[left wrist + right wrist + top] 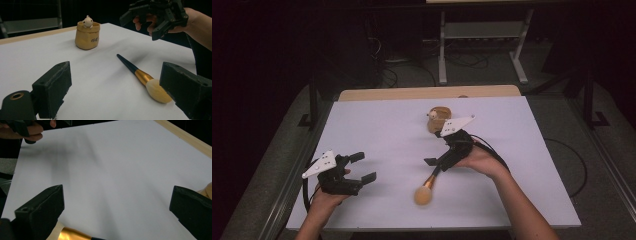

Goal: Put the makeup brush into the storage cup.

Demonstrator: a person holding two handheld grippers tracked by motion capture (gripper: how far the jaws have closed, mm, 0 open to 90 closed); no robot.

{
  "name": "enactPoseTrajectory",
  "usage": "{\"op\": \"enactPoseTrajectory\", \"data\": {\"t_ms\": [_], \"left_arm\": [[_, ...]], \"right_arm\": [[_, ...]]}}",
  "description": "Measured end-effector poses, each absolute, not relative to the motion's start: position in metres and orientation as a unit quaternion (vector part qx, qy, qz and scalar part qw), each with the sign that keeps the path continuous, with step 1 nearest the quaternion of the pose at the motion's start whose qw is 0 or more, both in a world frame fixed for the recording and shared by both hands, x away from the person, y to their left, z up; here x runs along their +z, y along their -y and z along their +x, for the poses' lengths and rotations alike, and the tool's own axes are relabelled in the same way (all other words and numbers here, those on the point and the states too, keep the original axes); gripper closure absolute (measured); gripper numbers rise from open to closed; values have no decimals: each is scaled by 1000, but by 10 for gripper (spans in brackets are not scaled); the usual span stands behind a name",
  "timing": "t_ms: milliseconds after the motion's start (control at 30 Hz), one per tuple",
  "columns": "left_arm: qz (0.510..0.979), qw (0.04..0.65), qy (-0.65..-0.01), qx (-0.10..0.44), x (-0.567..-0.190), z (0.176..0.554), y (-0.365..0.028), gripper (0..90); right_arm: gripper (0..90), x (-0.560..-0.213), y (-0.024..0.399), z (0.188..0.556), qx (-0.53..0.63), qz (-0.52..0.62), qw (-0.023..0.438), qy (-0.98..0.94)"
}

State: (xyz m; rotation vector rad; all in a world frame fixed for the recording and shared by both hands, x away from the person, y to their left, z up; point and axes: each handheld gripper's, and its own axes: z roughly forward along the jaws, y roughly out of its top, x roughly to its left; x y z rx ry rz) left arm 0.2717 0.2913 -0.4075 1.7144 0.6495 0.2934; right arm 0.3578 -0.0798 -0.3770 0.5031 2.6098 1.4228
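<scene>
I hold the right tool [435, 159] wide above the black-handled, gold-ferruled makeup brush [428, 184]; I should lower squarely over the handle. The left tool [362, 167] is wide too.

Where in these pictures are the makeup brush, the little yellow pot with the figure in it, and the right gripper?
makeup brush [142, 76]: left gripper view, on its gold collar.
yellow pot [87, 38]: left gripper view, on its front wall.
right gripper [437, 157]: high view, between its jaw tips.

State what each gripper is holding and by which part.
Nothing is held. The left gripper and right gripper are both open and empty. The brush lies on the table, untouched, below the right gripper.
</scene>
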Motion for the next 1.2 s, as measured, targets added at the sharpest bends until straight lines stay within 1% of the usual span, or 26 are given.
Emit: {"op": "enactPoseTrajectory", "data": {"t_ms": [67,200,467,767,833,1100,1200], "left_arm": [[739,600,-280,126,-407,271,-291,100],[739,599,-280,126,-408,272,-291,100],[739,599,-281,126,-407,272,-292,100],[738,600,-282,126,-407,272,-292,100],[738,600,-281,126,-407,271,-292,100],[740,599,-280,126,-407,272,-292,100],[739,600,-281,125,-407,271,-292,101]], "right_arm": [[0,-379,80,358,464,161,66,-869],[0,-381,78,357,453,153,55,-877],[0,-385,77,357,422,130,55,-895],[0,-388,75,355,398,114,37,-910],[38,-390,75,356,389,92,36,-916],[64,-396,72,356,369,82,26,-926],[91,-398,72,356,360,77,20,-929]]}}
